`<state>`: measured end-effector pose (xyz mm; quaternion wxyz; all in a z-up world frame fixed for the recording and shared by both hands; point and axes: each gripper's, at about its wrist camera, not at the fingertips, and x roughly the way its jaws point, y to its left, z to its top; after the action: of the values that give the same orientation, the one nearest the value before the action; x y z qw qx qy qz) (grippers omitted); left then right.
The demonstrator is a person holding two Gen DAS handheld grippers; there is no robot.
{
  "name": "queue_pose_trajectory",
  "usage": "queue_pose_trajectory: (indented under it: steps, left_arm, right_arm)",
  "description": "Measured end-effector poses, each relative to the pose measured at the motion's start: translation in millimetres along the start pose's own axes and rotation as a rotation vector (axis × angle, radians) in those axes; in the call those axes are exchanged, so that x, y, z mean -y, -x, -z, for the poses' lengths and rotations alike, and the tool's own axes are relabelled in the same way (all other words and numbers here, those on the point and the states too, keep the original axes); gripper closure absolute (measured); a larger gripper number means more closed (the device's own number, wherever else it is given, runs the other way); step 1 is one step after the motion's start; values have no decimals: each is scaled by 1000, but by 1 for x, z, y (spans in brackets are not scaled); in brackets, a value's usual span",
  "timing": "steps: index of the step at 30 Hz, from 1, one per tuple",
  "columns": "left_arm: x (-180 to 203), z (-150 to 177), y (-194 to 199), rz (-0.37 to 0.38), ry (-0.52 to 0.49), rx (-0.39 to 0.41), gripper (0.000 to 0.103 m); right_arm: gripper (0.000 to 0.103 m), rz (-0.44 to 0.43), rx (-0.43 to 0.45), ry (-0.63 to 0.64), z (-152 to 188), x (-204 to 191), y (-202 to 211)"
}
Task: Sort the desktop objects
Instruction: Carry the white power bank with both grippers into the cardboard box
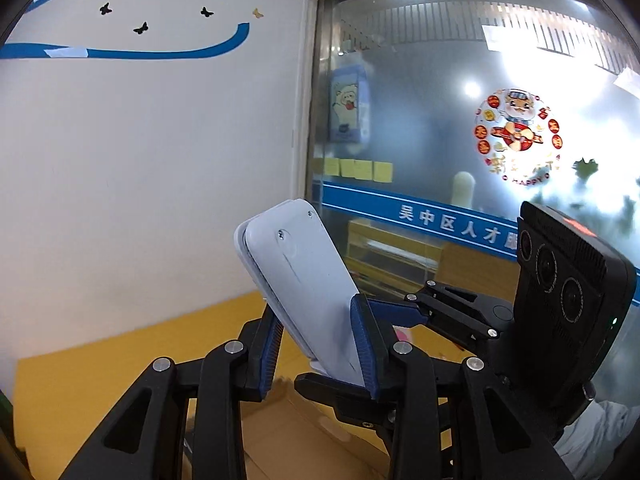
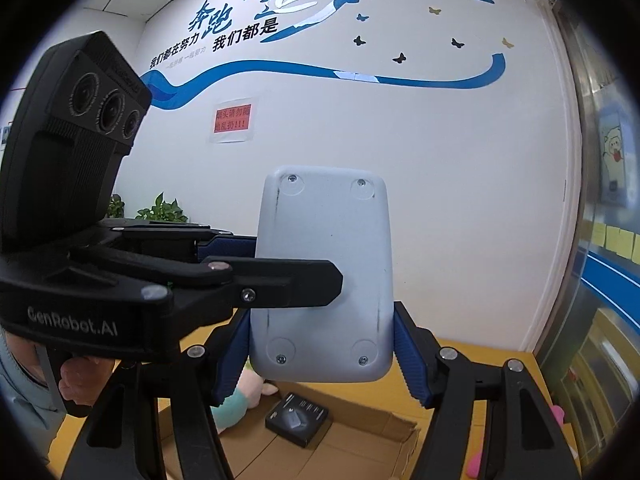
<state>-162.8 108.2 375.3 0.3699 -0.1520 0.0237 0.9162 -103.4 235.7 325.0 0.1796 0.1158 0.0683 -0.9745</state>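
A flat pale grey device point(image 2: 324, 280) with screws in its back is held up in the air, upright against the white wall. My right gripper point(image 2: 322, 352) is shut on its lower part, one blue pad on each side edge. From the left, my left gripper point(image 2: 280, 264) clamps it front to back, one black finger point(image 2: 296, 280) lying across the back. In the left wrist view the same device point(image 1: 296, 280) leans to the left between the blue pads of the left gripper point(image 1: 318, 344). A finger point(image 1: 404, 312) of the right gripper reaches it from the right.
An open cardboard box point(image 2: 360, 448) lies below on the yellow table point(image 1: 100, 360), with a small black box point(image 2: 298, 418) and a pink and teal plush toy point(image 2: 240, 396) inside. A frosted glass partition point(image 1: 440, 120) stands to the right. A person's hand point(image 2: 80, 380) holds the left gripper.
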Motion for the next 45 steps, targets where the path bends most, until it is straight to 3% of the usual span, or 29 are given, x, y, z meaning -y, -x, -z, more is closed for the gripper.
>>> queue_pose_trajectory:
  steps: [4, 7, 13, 24, 36, 45]
  left_arm:
    - [-39, 0, -36, -5, 40, -42, 70]
    - [-66, 16, -65, 13, 78, -88, 70]
    - [-112, 77, -137, 60, 172, -215, 70]
    - [-140, 207, -252, 109, 344, -504, 70]
    - [-131, 286, -297, 101, 385, -693, 70]
    - [-137, 306, -308, 102, 456, -724, 69]
  right_arm:
    - [38, -21, -56, -52, -7, 16, -42]
    - [38, -27, -105, -82, 8, 27, -73]
    - [38, -33, -259, -153, 69, 49, -135]
    - [38, -14, -531, -378, 211, 84, -221]
    - [38, -8, -740, -533, 306, 88, -242]
    - [38, 9, -787, -544, 321, 85, -255]
